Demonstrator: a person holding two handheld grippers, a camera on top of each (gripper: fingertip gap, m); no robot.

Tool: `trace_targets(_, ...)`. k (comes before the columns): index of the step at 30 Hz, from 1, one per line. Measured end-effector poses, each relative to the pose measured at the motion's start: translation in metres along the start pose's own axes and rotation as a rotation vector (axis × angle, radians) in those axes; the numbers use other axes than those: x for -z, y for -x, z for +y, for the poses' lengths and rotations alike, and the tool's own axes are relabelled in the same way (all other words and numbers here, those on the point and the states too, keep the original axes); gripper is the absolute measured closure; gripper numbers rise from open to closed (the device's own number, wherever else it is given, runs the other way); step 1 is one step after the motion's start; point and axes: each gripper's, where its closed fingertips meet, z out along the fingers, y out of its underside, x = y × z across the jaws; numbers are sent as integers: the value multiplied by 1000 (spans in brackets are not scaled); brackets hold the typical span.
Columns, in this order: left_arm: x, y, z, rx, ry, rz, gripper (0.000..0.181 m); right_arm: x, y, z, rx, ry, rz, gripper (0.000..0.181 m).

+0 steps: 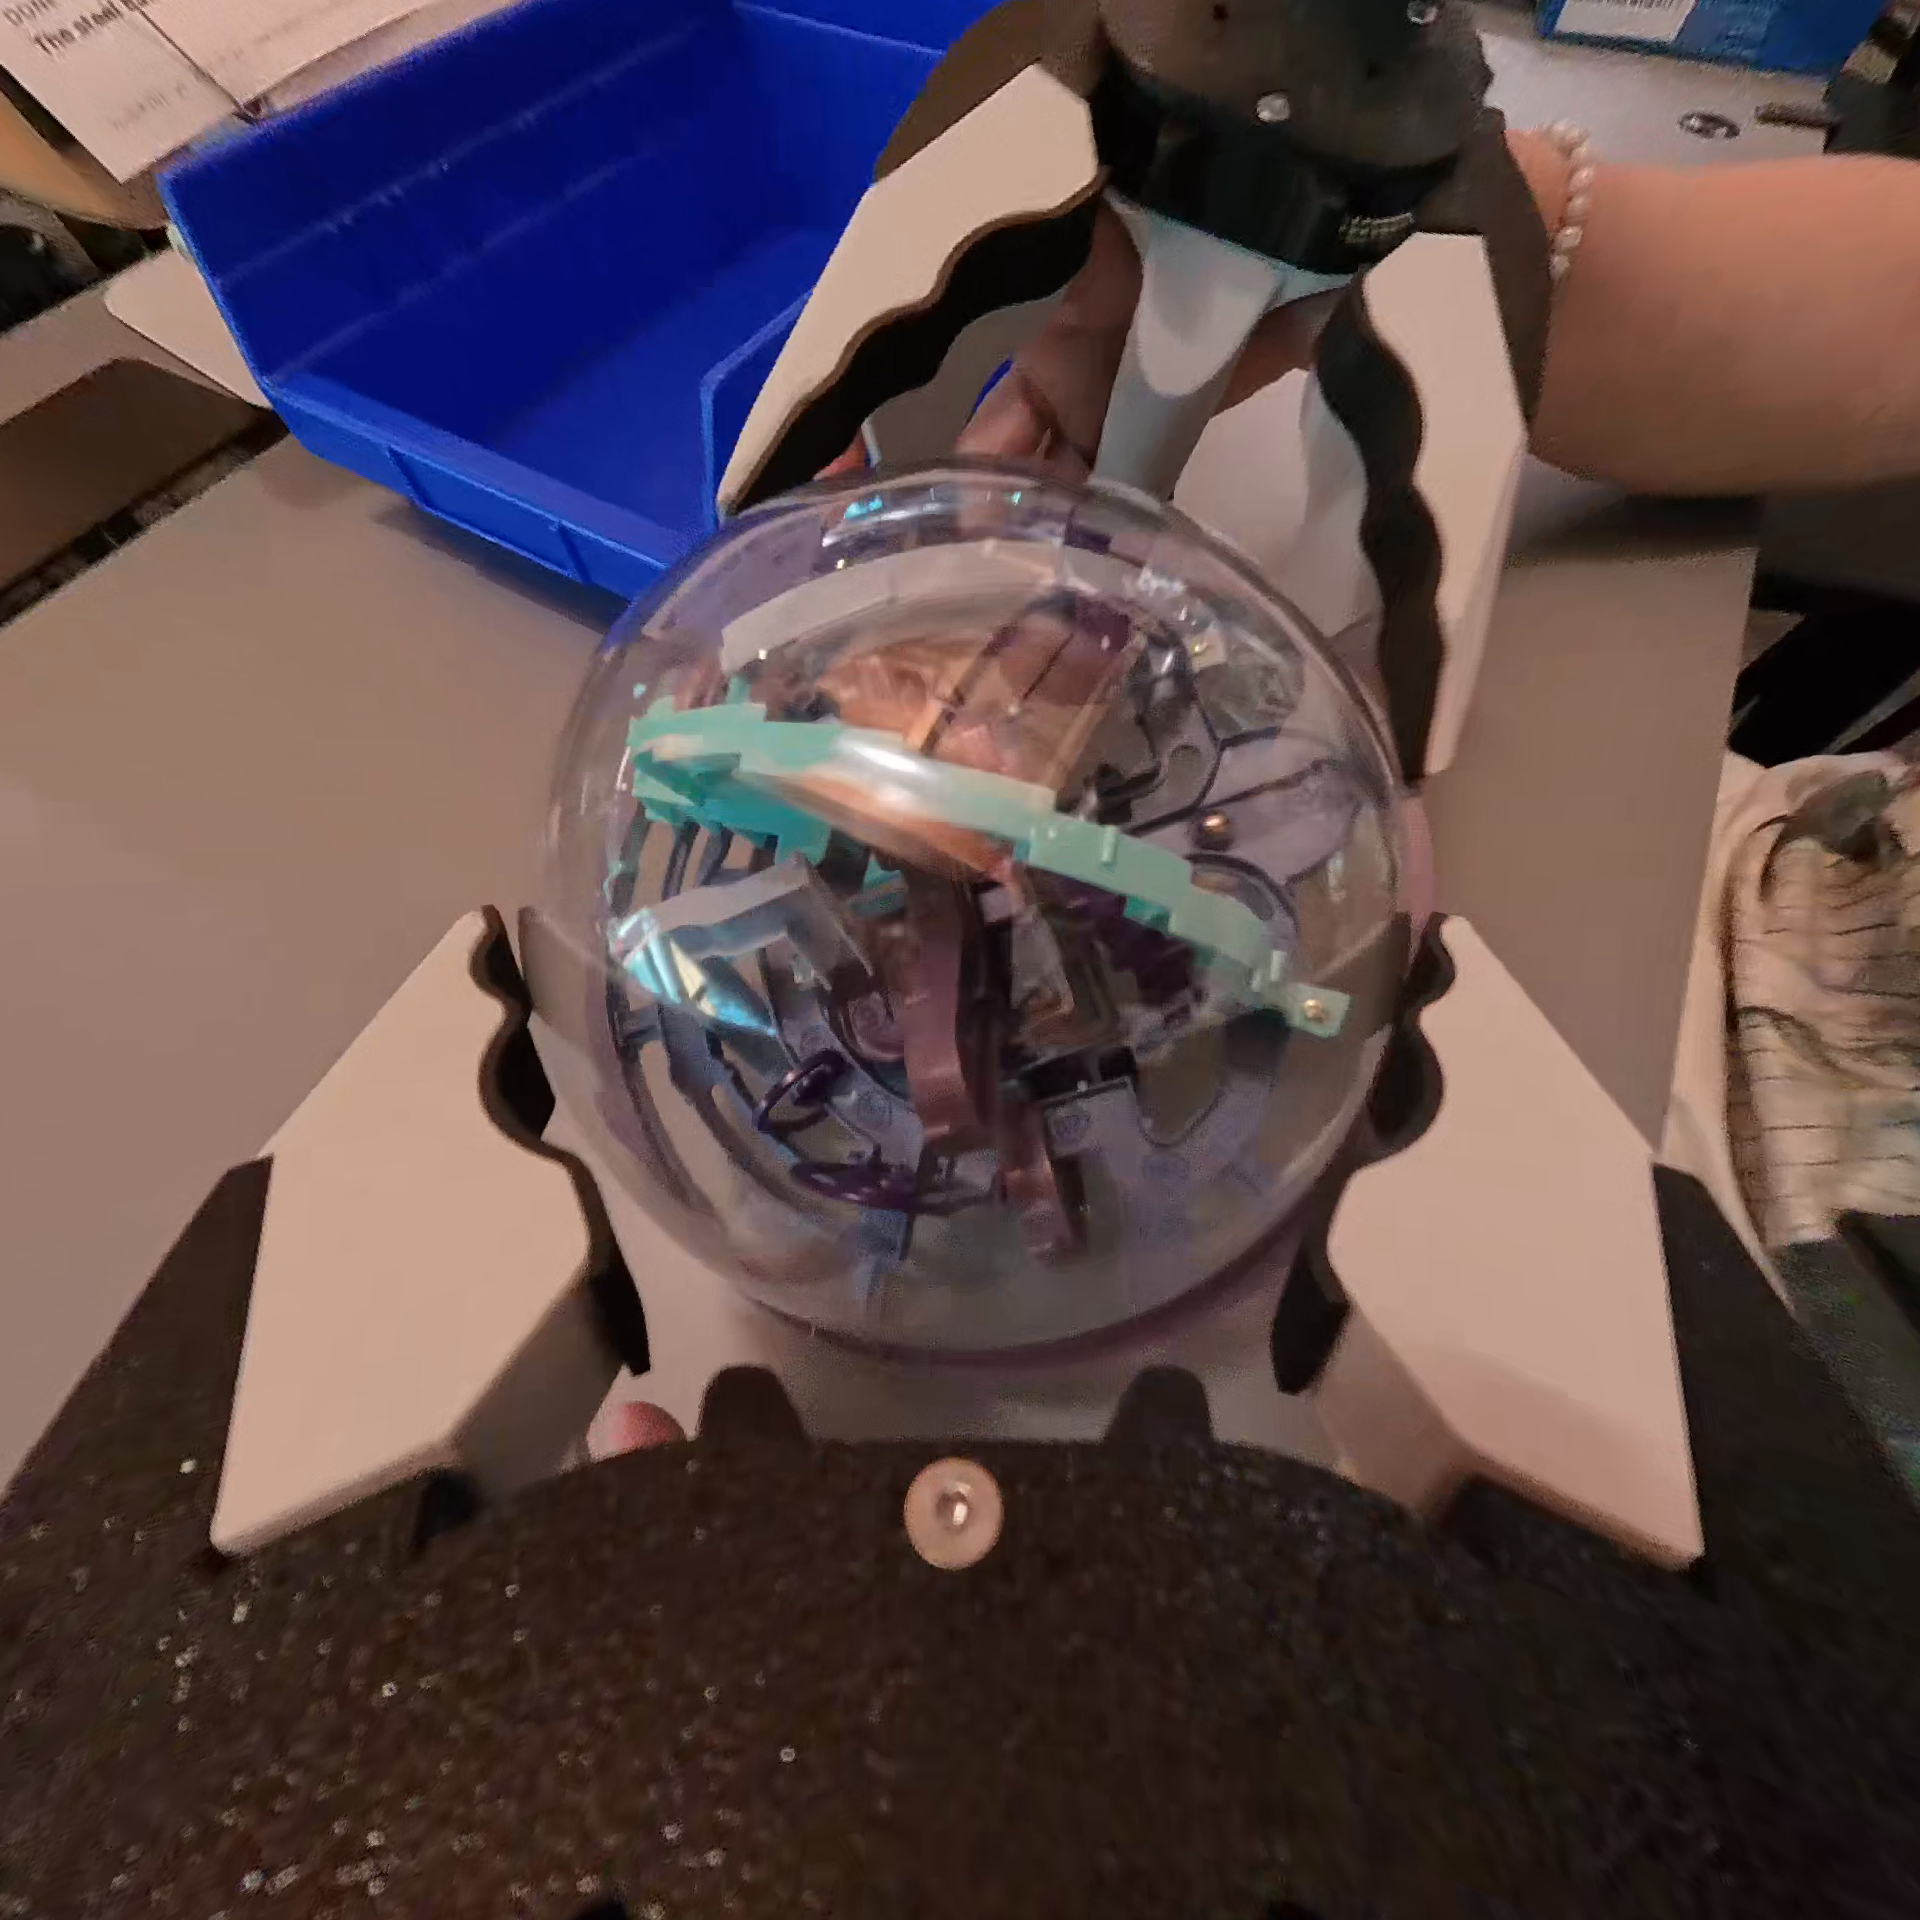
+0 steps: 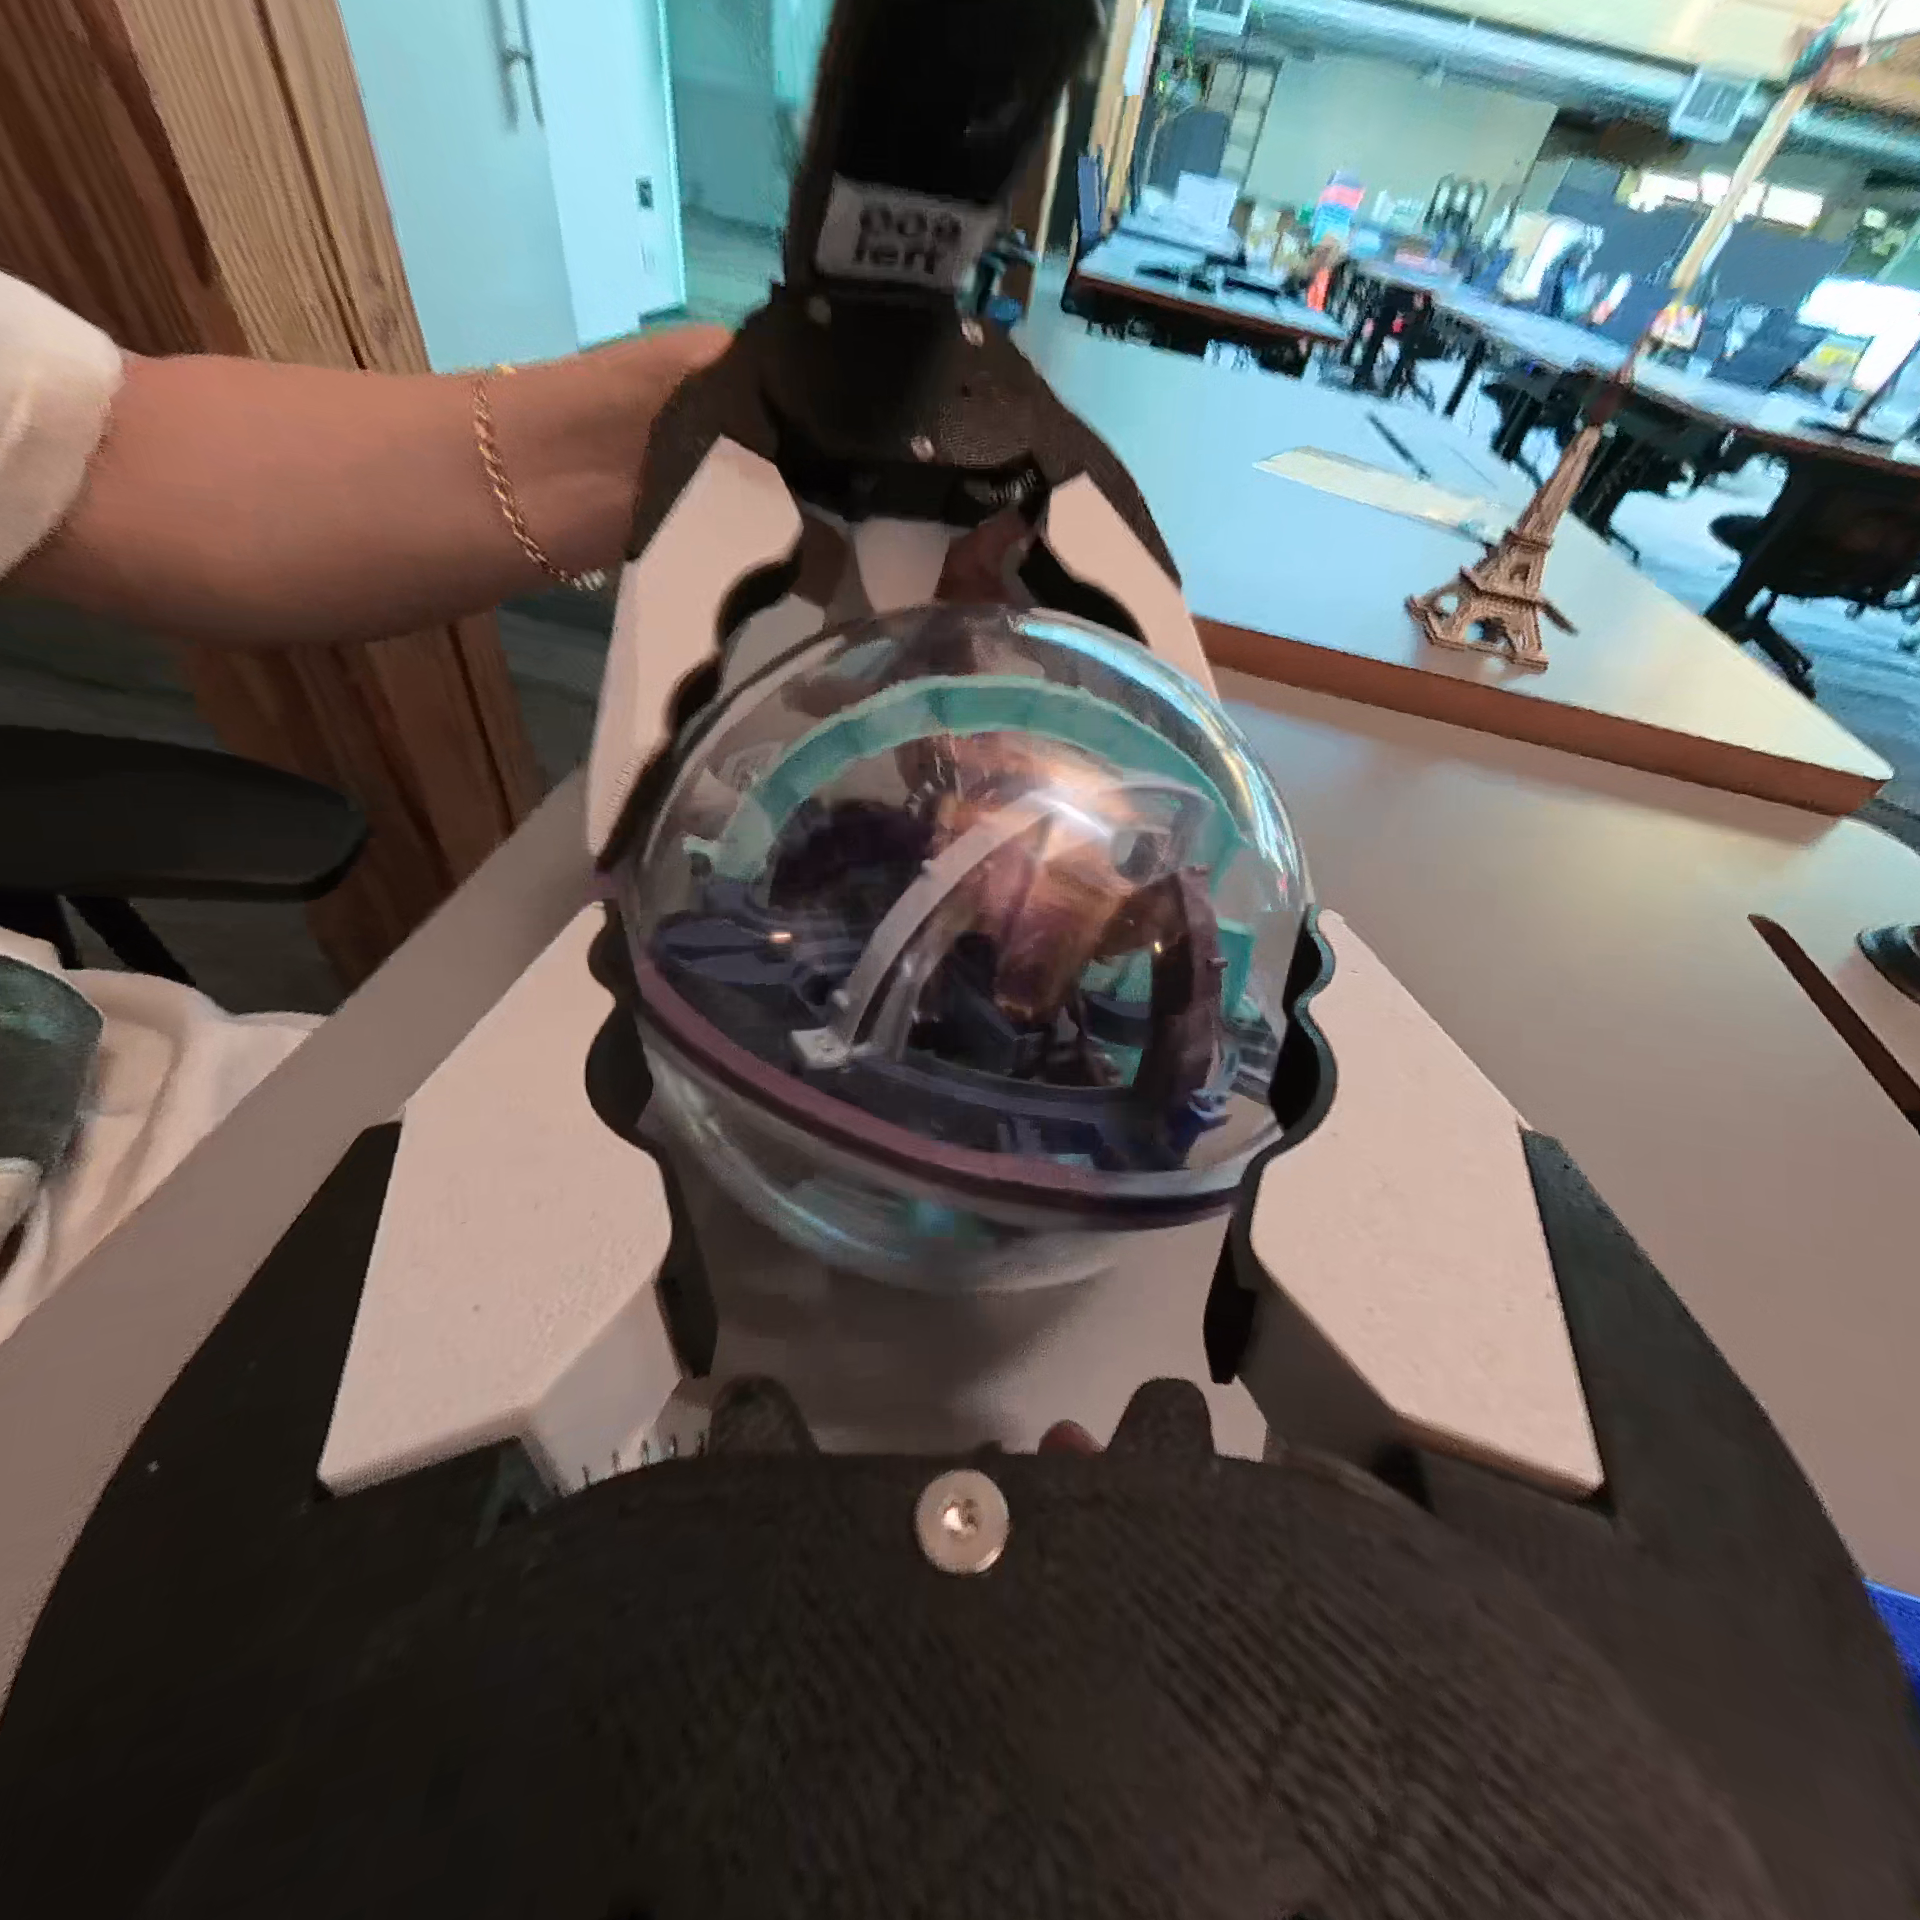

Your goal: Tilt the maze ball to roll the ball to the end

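The maze ball (image 1: 987, 935) is a clear sphere with teal, purple and grey tracks inside. It is held over the grey table (image 1: 260, 779). My left gripper (image 1: 966, 945) is shut on its two sides with wavy black pads. My right gripper (image 1: 1075, 634) comes from the far side and is shut on the same sphere. In the right wrist view, the maze ball (image 2: 956, 935) sits between the right gripper's (image 2: 961, 945) fingers, with the left gripper (image 2: 904, 779) clamped on it beyond. A small metal ball (image 1: 1214, 826) lies on a track in the right half.
A blue bin (image 1: 499, 291) stands open on the table behind the sphere, with paper sheets (image 1: 156, 73) at the far left. A brown model tower (image 2: 1496, 582) stands on a neighbouring table. A person's forearms (image 1: 1714, 332) hold the grippers. Patterned cloth (image 1: 1818, 987) lies at the right.
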Motion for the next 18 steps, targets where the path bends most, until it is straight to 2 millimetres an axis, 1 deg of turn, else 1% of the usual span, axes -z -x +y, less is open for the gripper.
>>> trace_targets(2,-2,-6,4,53,12,12,26,5,12,-3,70,-26,-9,55)
trace_targets(4,-5,-13,6,83,22,16,26,6,19,3,170,8,20,47)
trace_targets(7,-9,-17,3,81,24,-12,26,4,17,15,253,58,79,42)
trace_targets(12,-13,-19,0,45,66,-53,28,11,15,20,239,47,77,41)
trace_targets(15,-13,-19,-7,-40,60,-95,32,18,11,31,195,45,76,41)
trace_targets(18,-15,-22,-14,-94,46,-123,33,22,11,39,156,53,79,41)
